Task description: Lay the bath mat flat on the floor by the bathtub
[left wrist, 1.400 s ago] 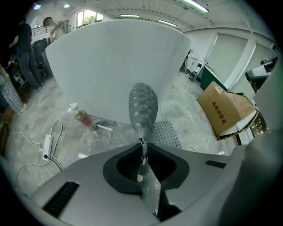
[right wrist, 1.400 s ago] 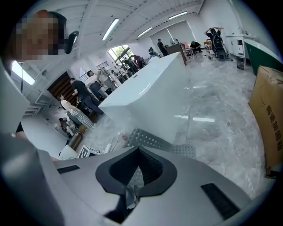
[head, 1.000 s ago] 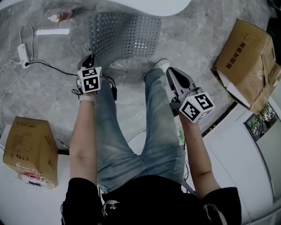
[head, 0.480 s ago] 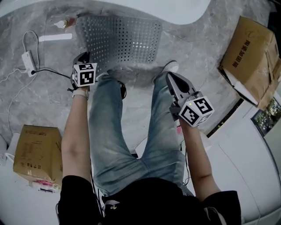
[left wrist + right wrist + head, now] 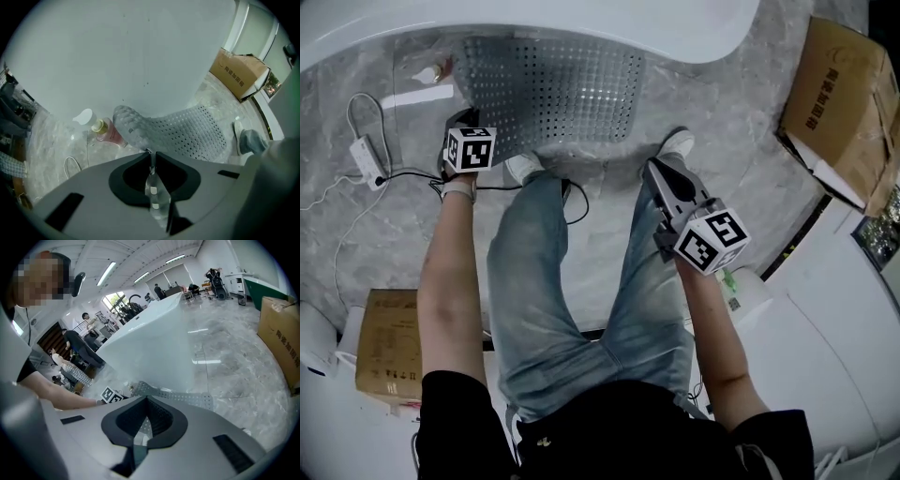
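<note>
One corner looks like all that's left here. The mat [image 5: 553,89] sits at the top middle of the head view, on the floor right against the tub [image 5: 581,17], with its long axis running left-right along the tub wall. Most of it seems to be flat.

The left gripper [image 5: 461,127] is at the mat's left end, jaws pinched down narrow on the edge. In the left gripper view you can see the translucent strip clamped between them [image 5: 151,157], and the mat [image 5: 187,131] runs away from the jaws toward the right of the frame, with the near corner curled up off the floor beside a pink bottle [image 5: 107,132].

The right gripper [image 5: 661,178] is at right centre, over the person's leg, jaws fully together with nothing in them. It's near the mat's lower right corner but not touching it.

So the left hand is the one on the job. My guess is the next move is to lower that raised corner to the left, away from the rest of the mat, then let go.
</note>
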Demonstrator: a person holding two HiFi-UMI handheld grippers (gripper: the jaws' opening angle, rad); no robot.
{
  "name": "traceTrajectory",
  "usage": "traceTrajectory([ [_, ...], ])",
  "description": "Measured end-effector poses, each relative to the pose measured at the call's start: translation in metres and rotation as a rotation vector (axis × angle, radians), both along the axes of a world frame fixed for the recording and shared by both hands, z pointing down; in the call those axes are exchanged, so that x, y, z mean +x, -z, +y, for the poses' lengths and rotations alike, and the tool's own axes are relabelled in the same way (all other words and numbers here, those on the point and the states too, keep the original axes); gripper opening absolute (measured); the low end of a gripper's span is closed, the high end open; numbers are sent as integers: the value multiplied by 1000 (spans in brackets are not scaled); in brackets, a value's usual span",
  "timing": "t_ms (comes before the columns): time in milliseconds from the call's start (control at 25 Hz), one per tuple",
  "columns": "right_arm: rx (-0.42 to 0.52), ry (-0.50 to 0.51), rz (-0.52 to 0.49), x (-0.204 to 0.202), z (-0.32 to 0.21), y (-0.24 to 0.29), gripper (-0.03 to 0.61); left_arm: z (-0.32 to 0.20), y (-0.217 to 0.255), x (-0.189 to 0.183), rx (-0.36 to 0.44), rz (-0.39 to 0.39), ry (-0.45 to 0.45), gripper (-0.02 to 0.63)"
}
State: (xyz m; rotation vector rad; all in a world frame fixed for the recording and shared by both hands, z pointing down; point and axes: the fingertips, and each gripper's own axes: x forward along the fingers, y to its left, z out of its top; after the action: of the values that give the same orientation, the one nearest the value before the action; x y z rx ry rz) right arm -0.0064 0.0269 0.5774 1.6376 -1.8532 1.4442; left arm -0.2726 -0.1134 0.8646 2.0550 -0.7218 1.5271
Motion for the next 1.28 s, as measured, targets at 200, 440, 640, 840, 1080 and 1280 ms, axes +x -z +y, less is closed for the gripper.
traceTrajectory([
  [200,2,-31,6,-2,0,-10,25,-8,-19,-2,5,-20,-57,55],
  [440,2,-64,9,-2,8,-16,25,-32,-31,0,48,-31,-67,55],
  [640,-1,-102,10,2,16,-18,25,-24,-45,-8,4,-85,-67,60],
  [840,-6,-118,-1,1,23,-20,26,-13,-49,-25,0,-148,-14,142],
  [1080,-5,-76,-24,2,17,-10,26,4,-18,-16,3,-95,31,200],
  [1280,0,4,-25,5,13,-1,26,17,11,-7,25,-46,112,185],
])
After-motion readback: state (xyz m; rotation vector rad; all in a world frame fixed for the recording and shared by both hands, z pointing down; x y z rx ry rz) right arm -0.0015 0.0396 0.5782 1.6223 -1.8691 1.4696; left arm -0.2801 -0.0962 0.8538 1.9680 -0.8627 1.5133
